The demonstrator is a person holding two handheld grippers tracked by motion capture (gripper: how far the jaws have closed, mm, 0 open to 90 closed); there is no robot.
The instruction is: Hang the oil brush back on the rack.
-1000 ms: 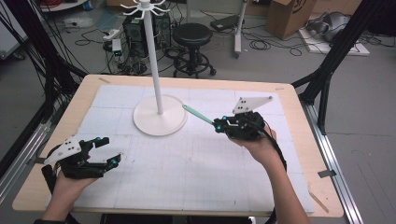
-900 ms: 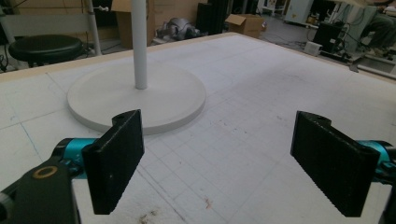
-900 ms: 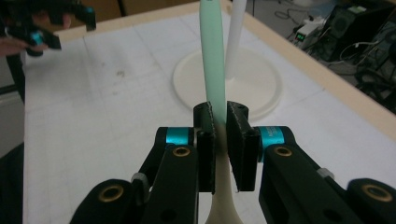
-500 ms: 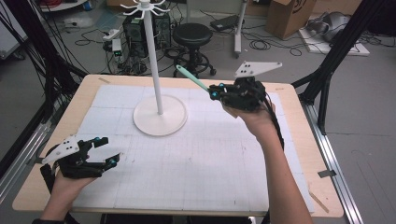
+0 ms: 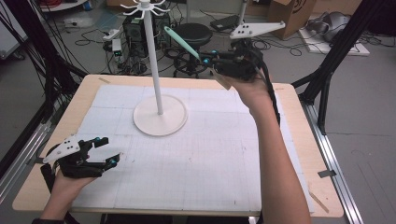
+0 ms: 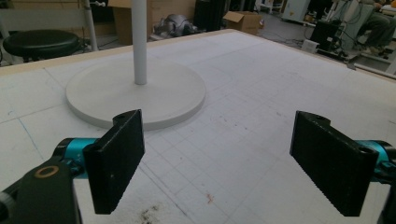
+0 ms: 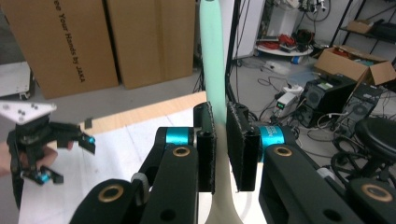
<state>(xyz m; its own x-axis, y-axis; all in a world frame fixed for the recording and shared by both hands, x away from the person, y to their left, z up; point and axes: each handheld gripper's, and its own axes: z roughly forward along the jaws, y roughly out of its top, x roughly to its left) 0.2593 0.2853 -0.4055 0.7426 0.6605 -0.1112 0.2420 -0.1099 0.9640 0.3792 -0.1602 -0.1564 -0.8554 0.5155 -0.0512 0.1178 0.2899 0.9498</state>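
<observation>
My right gripper (image 5: 205, 58) is raised above the table's far edge, right of the white stand's pole (image 5: 153, 60). It is shut on a long mint-green utensil (image 5: 180, 41), which slants up and left toward the hooks (image 5: 144, 5) at the stand's top. In the right gripper view both pads press the utensil (image 7: 212, 56), which turns cream below my right gripper (image 7: 220, 140). My left gripper (image 5: 109, 150) rests on the mat at the front left, open. In the left gripper view nothing lies between the jaws of my left gripper (image 6: 224, 163).
The stand's round base (image 5: 160, 115) sits on the gridded white mat (image 5: 210, 158) at mid-back. A black stool (image 5: 194, 32), cables and cardboard boxes stand on the floor behind the table. Black frame struts rise at both sides.
My right hand has risen and moved toward the table's back, lifting the utensil from just above the mat to near the height of the stand's upper pole. The left gripper has stayed put.
</observation>
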